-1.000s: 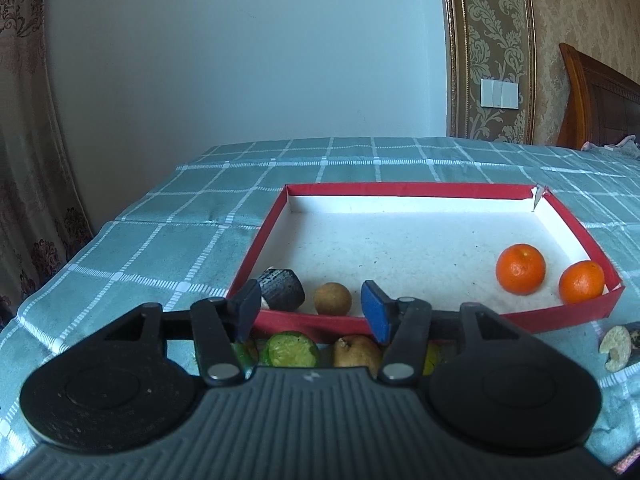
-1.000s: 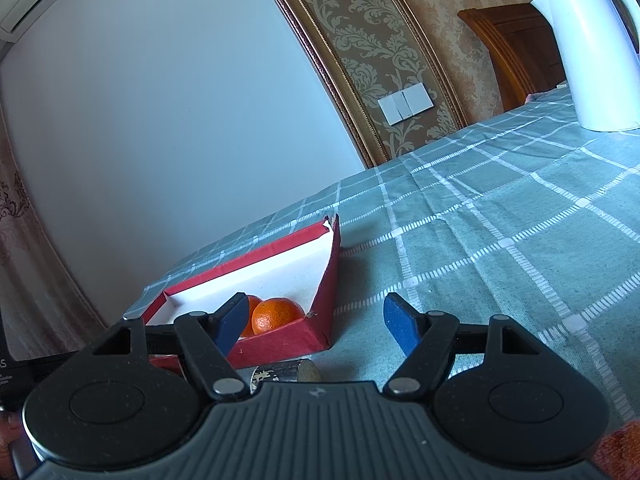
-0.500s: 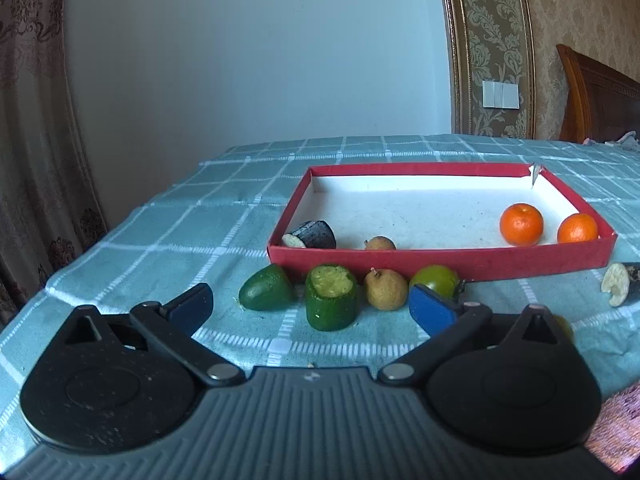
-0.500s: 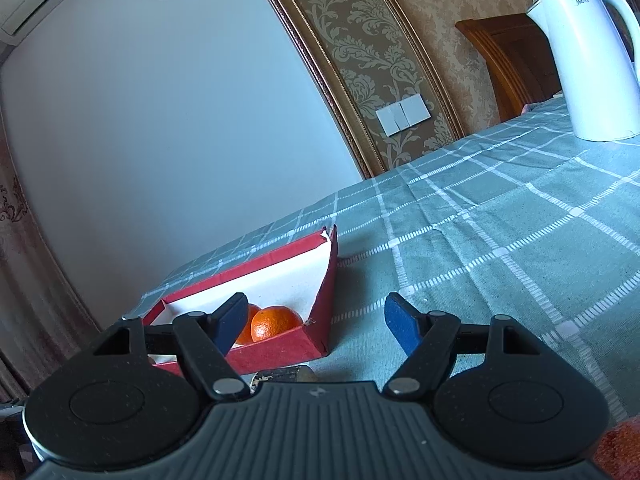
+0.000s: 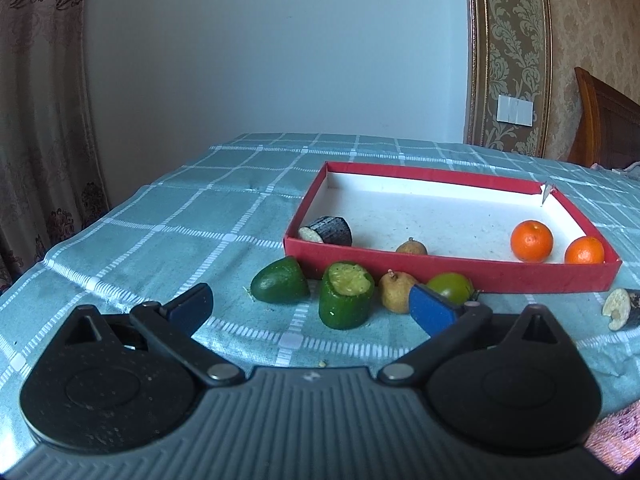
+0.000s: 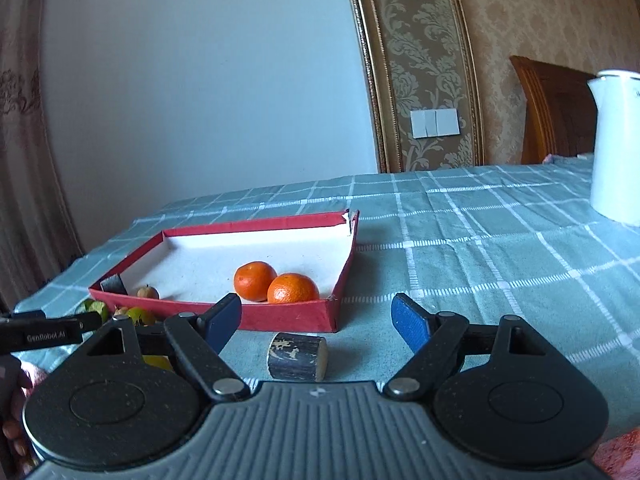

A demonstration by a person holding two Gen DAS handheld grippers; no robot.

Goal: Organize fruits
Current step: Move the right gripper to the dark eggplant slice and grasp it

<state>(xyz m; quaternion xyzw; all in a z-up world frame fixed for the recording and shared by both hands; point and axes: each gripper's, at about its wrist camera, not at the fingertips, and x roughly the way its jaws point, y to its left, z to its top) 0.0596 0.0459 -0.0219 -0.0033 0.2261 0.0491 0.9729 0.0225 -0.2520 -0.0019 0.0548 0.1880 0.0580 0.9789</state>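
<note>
Left wrist: left gripper (image 5: 310,306) fingers are standing wide, holding nothing. Four fruits (image 5: 346,300) are lying on the surface just before the red box (image 5: 448,274); two oranges (image 5: 531,241) are sitting inside. Right wrist: right gripper (image 6: 316,320) fingers are opening, empty; a dark stub (image 6: 297,357) is lying between them and the box.

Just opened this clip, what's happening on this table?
A person is sorting fruit into a red cardboard tray with two handheld grippers. Two oranges, a small brown fruit and a dark cut piece lie inside it. Green pieces and a brown pear-like fruit wait in front. The left gripper is open and empty; the right gripper is opening above a dark cylinder piece.
</note>
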